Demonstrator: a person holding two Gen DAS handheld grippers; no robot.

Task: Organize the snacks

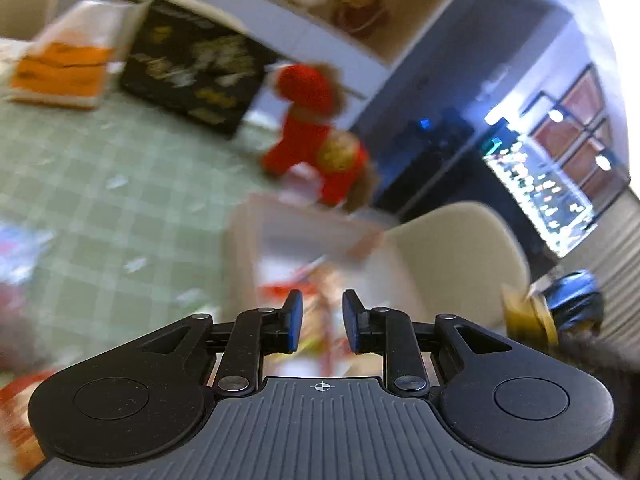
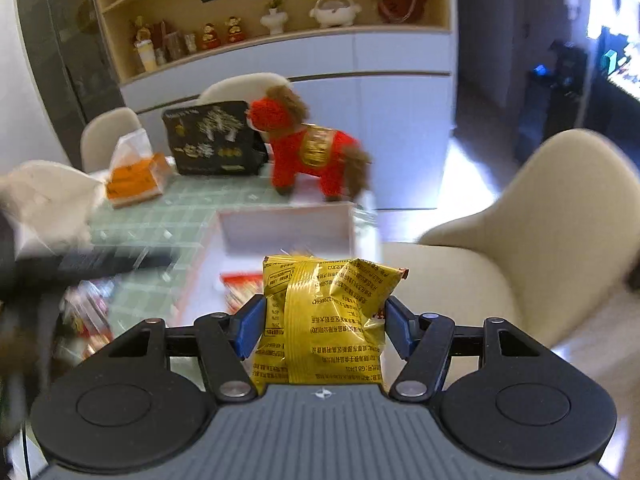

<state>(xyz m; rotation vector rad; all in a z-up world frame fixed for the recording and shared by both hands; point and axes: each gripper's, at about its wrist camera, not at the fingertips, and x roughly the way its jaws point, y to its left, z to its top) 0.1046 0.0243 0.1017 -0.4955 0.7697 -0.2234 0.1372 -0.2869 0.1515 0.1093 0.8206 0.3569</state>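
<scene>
My right gripper (image 2: 324, 320) is shut on a yellow snack packet (image 2: 324, 312) and holds it above the near end of a white open box (image 2: 288, 226) on the green checked table. A red snack packet (image 2: 240, 286) lies inside the box. My left gripper (image 1: 322, 322) is open with a narrow gap and empty, over the same white box (image 1: 248, 248); red and orange packets (image 1: 320, 292) show blurred inside it. The yellow packet and right gripper (image 1: 532, 312) show at the right edge of the left wrist view. More snack packets (image 2: 86, 316) lie on the table at the left.
A red plush horse (image 2: 316, 152) stands behind the box by a black snack bag (image 2: 212, 142) and an orange tissue pack (image 2: 134, 180). A white bag (image 2: 48, 196) lies at the left. A cream chair (image 2: 520, 240) stands right of the table. Shelves line the back wall.
</scene>
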